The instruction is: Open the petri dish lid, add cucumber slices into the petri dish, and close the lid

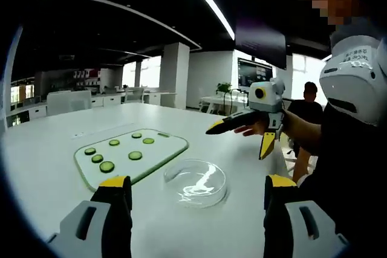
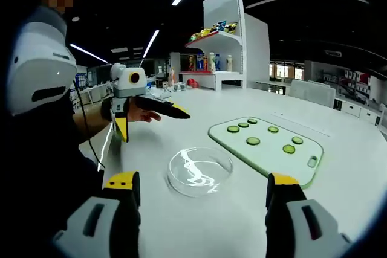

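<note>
Cucumber slices [image 1: 115, 154] lie spread on a cutting board [image 1: 163, 149] with a green edge, each one apart from the others, so I judge that a single slice can be taken without disturbing its neighbours. The petri dish [image 1: 196, 182] stands on the white table [image 1: 54, 167] just beside the board, near its closer corner; this short way between them should make the transfer easy. The dish looks covered with its clear lid, but the glass is transparent and I cannot say this with certainty.

In the left gripper view, the left gripper [image 1: 196, 197] has its jaws wide apart and empty, and the dish sits between them, a little ahead. In the right gripper view, the right gripper [image 2: 202, 194] also has wide, empty jaws that frame the dish [image 2: 199, 171], with the board [image 2: 302, 167] to one side. Both grippers are off the table and touch nothing. The lid step seems not yet begun.
</note>
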